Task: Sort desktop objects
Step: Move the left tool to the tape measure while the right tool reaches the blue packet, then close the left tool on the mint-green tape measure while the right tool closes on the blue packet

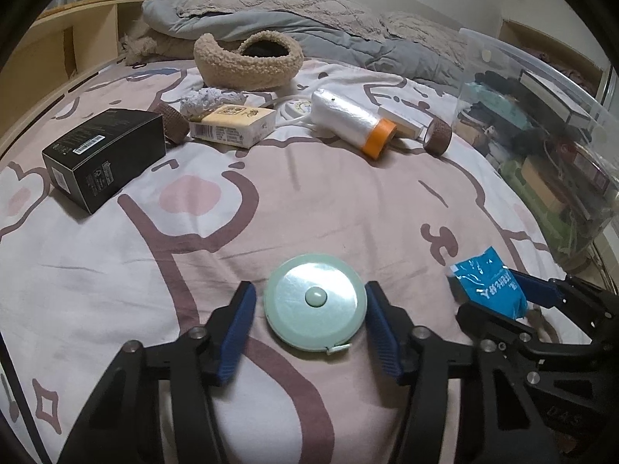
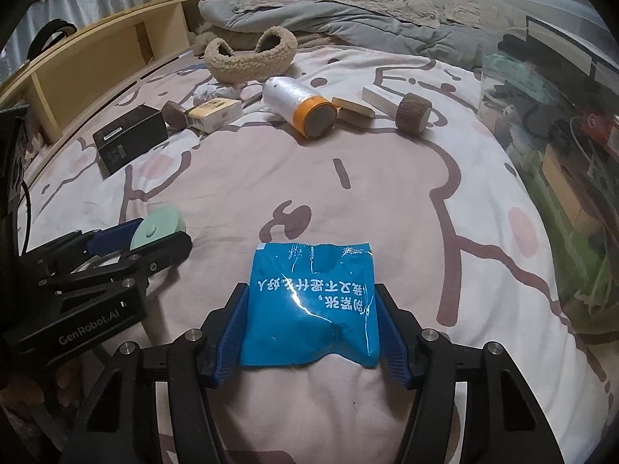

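A round mint-green tape measure (image 1: 315,301) lies on the bed sheet between the blue fingers of my left gripper (image 1: 309,301); the pads stand at its sides, whether they press it is unclear. It also shows in the right wrist view (image 2: 156,230). A blue foil packet (image 2: 311,305) with white writing sits between the fingers of my right gripper (image 2: 311,309), which close against its edges. The packet also shows in the left wrist view (image 1: 489,286).
Further back lie a black box (image 1: 104,154), a cream box (image 1: 232,123), a plastic film roll with an orange end (image 1: 352,121), brown tape rolls (image 1: 437,135), a fleece bag (image 1: 247,62). A clear storage bin (image 1: 541,135) full of items stands at right.
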### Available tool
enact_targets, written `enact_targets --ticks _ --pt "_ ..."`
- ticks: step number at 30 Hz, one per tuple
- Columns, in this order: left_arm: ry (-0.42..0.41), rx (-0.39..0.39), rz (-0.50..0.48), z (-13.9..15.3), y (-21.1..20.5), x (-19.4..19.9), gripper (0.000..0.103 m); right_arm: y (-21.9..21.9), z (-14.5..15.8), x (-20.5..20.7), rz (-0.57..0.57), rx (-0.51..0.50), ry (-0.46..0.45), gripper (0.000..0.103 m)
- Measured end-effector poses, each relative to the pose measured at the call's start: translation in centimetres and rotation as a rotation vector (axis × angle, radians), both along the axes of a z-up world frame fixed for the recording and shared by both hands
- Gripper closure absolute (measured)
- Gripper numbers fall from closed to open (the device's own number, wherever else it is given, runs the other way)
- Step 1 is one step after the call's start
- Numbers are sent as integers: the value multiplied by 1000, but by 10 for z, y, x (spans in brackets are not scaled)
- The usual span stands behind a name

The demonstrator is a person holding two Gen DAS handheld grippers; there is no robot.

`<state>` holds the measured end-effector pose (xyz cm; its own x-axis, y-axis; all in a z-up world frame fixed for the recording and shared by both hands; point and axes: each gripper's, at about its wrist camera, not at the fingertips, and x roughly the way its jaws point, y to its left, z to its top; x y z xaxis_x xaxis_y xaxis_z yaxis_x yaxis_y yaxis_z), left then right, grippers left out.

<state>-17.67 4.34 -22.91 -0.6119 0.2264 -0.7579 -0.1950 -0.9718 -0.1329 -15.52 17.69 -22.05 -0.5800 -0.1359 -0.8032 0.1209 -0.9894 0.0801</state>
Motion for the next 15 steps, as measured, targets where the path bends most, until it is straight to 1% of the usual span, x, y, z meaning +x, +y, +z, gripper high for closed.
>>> enact_targets --ticks 3,11,15 --pt "3 0 4 0 0 0 53 1 0 0 -5 -5 0 40" --pt "10 0 8 3 -1 2 53 5 0 1 -23 -24 1 41" --pt "0 -17 7 1 0 3 53 6 -1 0 -24 -27 -4 41"
